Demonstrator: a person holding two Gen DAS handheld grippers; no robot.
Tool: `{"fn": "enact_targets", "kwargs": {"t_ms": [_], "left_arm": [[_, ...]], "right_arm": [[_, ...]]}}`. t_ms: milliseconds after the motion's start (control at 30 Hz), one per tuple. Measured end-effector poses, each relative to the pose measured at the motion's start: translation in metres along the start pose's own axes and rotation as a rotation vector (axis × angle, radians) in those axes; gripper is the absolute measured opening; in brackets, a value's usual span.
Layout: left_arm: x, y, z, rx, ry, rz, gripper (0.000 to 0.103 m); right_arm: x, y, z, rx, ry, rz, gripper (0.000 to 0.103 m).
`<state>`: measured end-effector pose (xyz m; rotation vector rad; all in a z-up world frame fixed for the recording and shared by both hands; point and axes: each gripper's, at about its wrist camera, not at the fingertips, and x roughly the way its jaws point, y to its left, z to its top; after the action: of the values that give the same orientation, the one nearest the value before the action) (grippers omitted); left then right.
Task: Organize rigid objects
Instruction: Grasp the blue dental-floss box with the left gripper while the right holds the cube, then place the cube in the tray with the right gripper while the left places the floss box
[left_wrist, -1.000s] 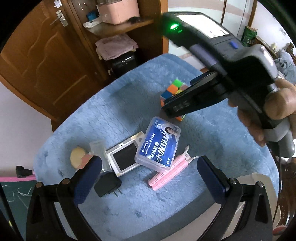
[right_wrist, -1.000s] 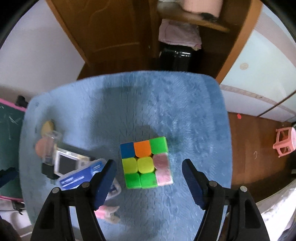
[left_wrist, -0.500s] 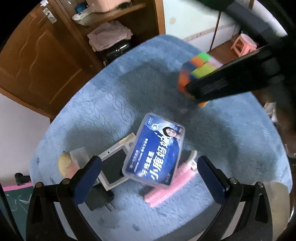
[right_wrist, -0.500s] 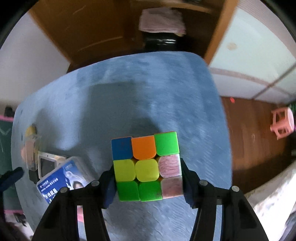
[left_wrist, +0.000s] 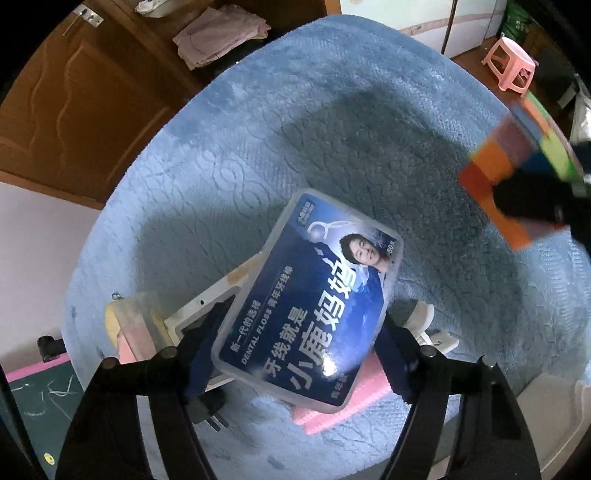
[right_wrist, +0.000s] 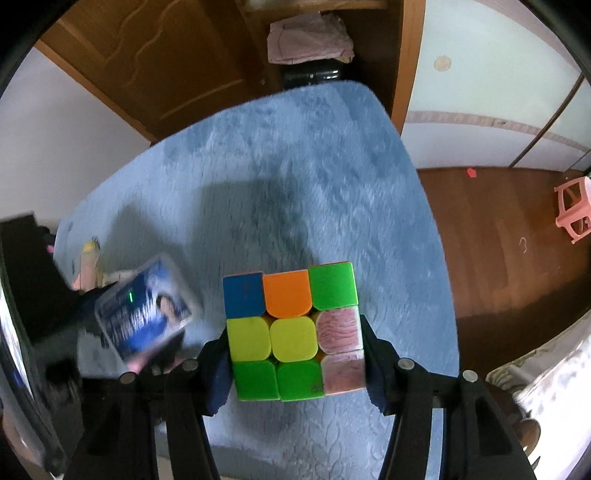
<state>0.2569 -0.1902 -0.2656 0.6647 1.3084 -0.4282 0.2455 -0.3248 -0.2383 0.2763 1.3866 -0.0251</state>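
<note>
- My left tongs (left_wrist: 297, 350), jaws just closing, pinch the glossy clear-plastic dental floss box (left_wrist: 308, 295).
- My right tongs (right_wrist: 295, 360) clamp the smooth, square-tiled puzzle cube (right_wrist: 293, 334) above the fuzzy blue bench (right_wrist: 295, 184).

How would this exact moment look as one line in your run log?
left tongs: closing around floss box | right tongs: gripping puzzle cube | surface: blue mat

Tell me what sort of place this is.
Probably a room in a home: a wooden wardrobe holding folded clothes, a pink plastic stool on wood flooring, and a blue fleece-covered table.
</note>
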Motion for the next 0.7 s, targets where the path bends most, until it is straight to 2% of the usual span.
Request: {"fn": "enact_targets", "kwargs": {"t_ms": [167, 333, 533, 700], "left_arm": [[-0.023, 0.003, -0.011, -0.031, -0.059, -0.017, 0.074], [-0.075, 0.016, -0.036, -0.108, -0.142, -0.044, 0.073], [-0.156, 0.027, -0.091, -0.183, -0.259, -0.095, 0.072], [-0.208, 0.018, -0.144, -0.237, -0.320, -0.097, 0.072]], "right_arm": [[-0.003, 0.000, -0.015, 0.000, 0.010, 0.023, 0.059], [-0.028, 0.004, -0.035, 0.009, -0.018, 0.066, 0.059], [-0.082, 0.016, -0.069, -0.035, -0.103, 0.105, 0.059], [-0.131, 0.035, -0.112, -0.088, -0.170, 0.148, 0.059]]}}
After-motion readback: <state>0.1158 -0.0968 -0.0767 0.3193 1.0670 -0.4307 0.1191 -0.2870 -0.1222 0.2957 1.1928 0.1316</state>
